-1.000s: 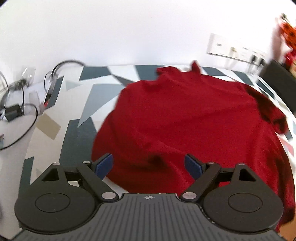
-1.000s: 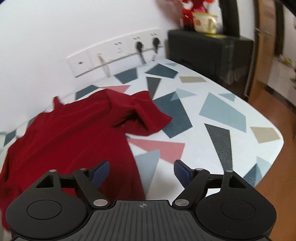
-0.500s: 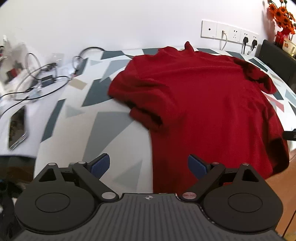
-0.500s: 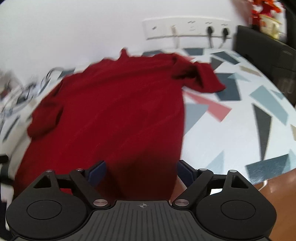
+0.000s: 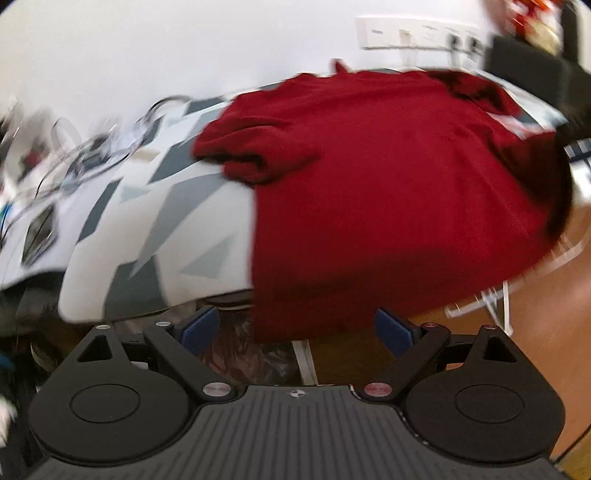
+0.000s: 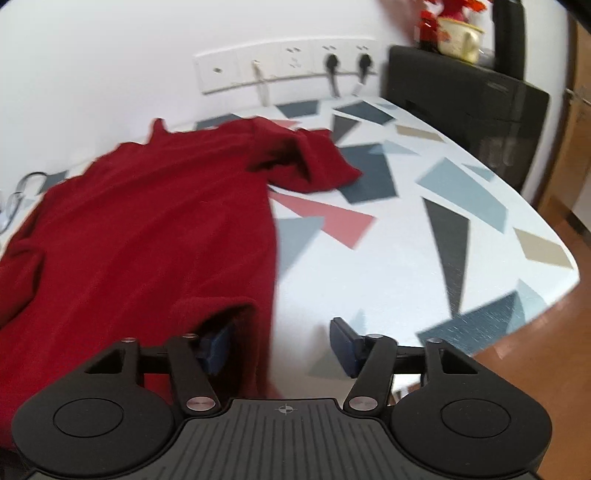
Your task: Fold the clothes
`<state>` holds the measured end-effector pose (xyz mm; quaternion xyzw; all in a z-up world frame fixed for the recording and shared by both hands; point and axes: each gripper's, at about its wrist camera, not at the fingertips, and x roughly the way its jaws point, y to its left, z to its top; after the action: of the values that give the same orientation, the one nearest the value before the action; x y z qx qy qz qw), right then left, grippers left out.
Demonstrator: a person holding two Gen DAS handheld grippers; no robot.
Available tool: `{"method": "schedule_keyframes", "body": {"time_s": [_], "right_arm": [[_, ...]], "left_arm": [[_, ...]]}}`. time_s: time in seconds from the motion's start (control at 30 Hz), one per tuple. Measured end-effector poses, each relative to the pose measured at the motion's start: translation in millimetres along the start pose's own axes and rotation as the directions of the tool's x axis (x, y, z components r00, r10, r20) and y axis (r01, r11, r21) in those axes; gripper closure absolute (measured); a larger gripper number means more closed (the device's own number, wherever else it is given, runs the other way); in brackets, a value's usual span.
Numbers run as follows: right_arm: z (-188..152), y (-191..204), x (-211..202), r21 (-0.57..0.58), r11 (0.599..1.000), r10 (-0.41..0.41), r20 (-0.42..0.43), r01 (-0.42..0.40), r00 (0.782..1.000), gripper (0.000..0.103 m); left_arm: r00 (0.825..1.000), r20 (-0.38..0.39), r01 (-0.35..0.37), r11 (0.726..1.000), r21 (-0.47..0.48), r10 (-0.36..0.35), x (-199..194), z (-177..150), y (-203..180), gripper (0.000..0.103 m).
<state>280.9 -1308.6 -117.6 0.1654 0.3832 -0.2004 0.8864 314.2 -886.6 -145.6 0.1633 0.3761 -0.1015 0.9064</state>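
Note:
A dark red shirt (image 5: 388, 192) lies spread on the white table (image 5: 147, 240) with its grey and pink triangles. Its hem hangs over the near edge. My left gripper (image 5: 297, 328) is open just below that edge, and the hem's left corner hangs between its blue pads without touching them. In the right wrist view the shirt (image 6: 147, 229) fills the left half. My right gripper (image 6: 280, 345) is closing around the hem's right corner. The left pad (image 6: 218, 347) is tucked under a lifted fold, and the right pad (image 6: 343, 343) is still clear of the cloth.
A strip of wall sockets (image 6: 288, 66) with plugs runs behind the table. A black cabinet (image 6: 461, 103) with a mug (image 6: 458, 33) stands at the far right. Cables and a phone (image 5: 40, 232) lie on the table's left end. Wooden floor (image 5: 535, 295) shows below the edge.
The left gripper has pulled back and sunk to the table's near edge, where the hem hangs. The right gripper's jaws have narrowed, and the hem's corner now lies between them.

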Motion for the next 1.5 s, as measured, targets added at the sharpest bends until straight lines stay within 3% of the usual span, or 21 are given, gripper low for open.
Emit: {"method": "schedule_keyframes", "body": {"time_s": [0.07, 0.1, 0.13, 0.27, 0.43, 0.63, 0.8, 0.93, 1.13, 1.2, 1.33, 1.4, 1.5], "right_arm": [[0.5, -10.9, 1.6, 0.038, 0.999, 0.0, 0.0, 0.0, 1.0, 0.077], [-0.9, -14.2, -0.2, 0.044, 0.999, -0.001, 0.007, 0.0, 1.0, 0.092], [-2.4, -17.5, -2.0, 0.05, 0.999, -0.001, 0.014, 0.001, 1.0, 0.097], [-5.5, -24.4, -6.5, 0.033, 0.999, 0.004, 0.031, -0.005, 1.0, 0.097], [-7.9, -34.6, -5.2, 0.068, 0.998, 0.006, 0.003, -0.006, 1.0, 0.097], [-6.7, -33.8, -1.8, 0.081, 0.997, 0.002, -0.011, -0.001, 1.0, 0.097], [0.9, -28.0, -0.3, 0.051, 0.999, 0.009, -0.005, -0.009, 1.0, 0.097], [4.1, -29.0, 1.2, 0.069, 0.998, 0.005, -0.011, -0.005, 1.0, 0.097], [6.4, -30.0, 0.2, 0.043, 0.999, -0.002, -0.022, 0.003, 1.0, 0.096], [7.9, -30.5, -0.7, 0.036, 0.999, -0.009, -0.023, 0.01, 1.0, 0.096], [12.5, -29.1, -2.7, 0.02, 1.0, -0.019, -0.024, 0.019, 1.0, 0.096], [15.6, -25.8, -3.2, 0.007, 1.0, -0.017, -0.022, 0.017, 1.0, 0.095], [18.4, -21.1, -3.7, -0.005, 1.0, -0.016, -0.021, 0.015, 1.0, 0.095]], "left_arm": [[1.0, 0.024, -0.018, 0.998, 0.057, 0.016, 6.7, -5.2, -13.6, 0.01], [0.999, 0.033, -0.042, 0.996, 0.076, 0.04, 11.4, -7.5, -18.7, 0.01], [0.997, 0.032, -0.07, 0.994, 0.08, 0.068, 16.9, -8.8, -20.1, 0.01], [0.986, -0.023, -0.166, 0.985, -0.04, 0.166, 31.9, -12.7, 3.6, 0.01], [0.963, -0.067, -0.263, 0.963, -0.054, 0.259, 40.6, -26.9, 33.5, 0.01], [0.982, -0.067, -0.187, 0.96, -0.206, 0.177, 38.6, -29.7, 49.5, 0.01], [0.999, -0.038, 0.005, 0.933, -0.36, -0.019, 40.6, -27.3, 52.0, 0.01], [0.998, -0.058, 0.002, 0.896, -0.443, -0.031, 45.4, -32.2, 60.8, 0.01], [0.996, -0.065, 0.025, 0.873, -0.487, -0.065, 56.6, -49.6, 74.3, 0.01], [0.993, -0.039, 0.069, 0.831, -0.553, -0.109, 60.2, -54.8, 80.0, 0.01], [0.985, 0.012, 0.129, 0.69, -0.713, -0.172, 70.3, -68.8, 93.0, 0.01], [0.984, 0.038, 0.142, 0.645, -0.751, -0.173, 73.8, -76.5, 95.0, 0.01], [0.973, 0.118, 0.216, 0.592, -0.776, -0.201, 73.7, -87.1, 96.2, 0.014]]}}
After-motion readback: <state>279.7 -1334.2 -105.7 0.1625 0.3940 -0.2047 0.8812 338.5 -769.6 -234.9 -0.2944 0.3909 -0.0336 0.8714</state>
